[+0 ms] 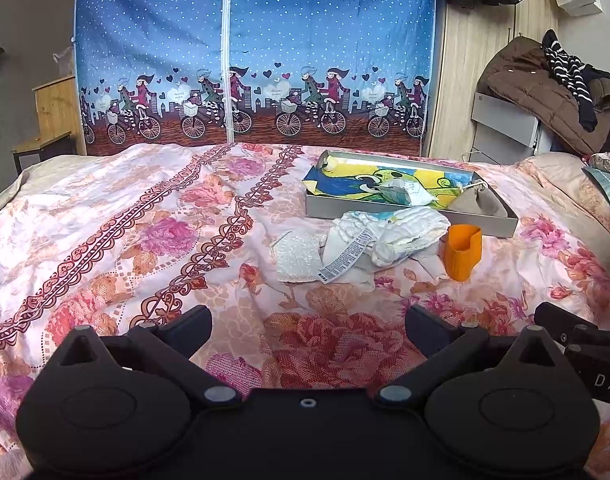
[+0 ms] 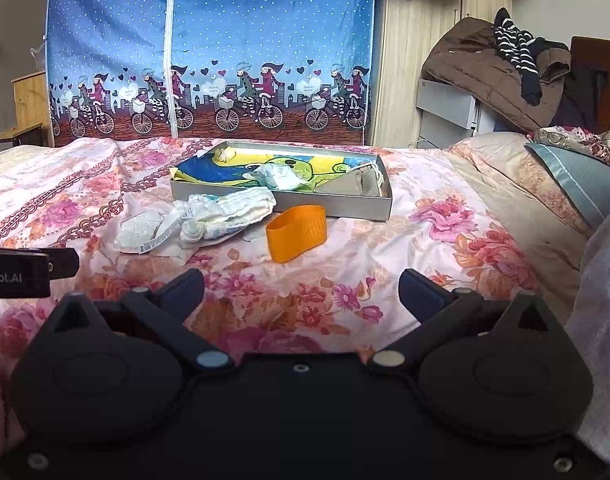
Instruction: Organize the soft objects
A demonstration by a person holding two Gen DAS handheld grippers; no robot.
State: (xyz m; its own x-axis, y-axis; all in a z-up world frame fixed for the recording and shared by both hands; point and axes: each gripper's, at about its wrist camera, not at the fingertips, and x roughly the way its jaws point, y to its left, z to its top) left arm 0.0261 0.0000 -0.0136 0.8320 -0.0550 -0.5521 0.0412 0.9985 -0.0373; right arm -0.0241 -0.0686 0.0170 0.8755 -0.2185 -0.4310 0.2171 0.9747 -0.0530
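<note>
Black left tool (image 1: 308, 330) level, spread | right tool (image 2: 301, 294) level, spread

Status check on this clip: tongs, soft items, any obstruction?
Left tongs open, empty. Right tongs open, empty. White cloth pile and orange band outside grey tray. Nothing blocking.

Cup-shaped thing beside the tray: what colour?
Orange cup, plain with fine ribbing on its side; clearest in the right wrist view.

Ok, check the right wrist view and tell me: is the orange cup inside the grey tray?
No, the orange cup stands on the bedspread just in front of the grey tray.
</note>
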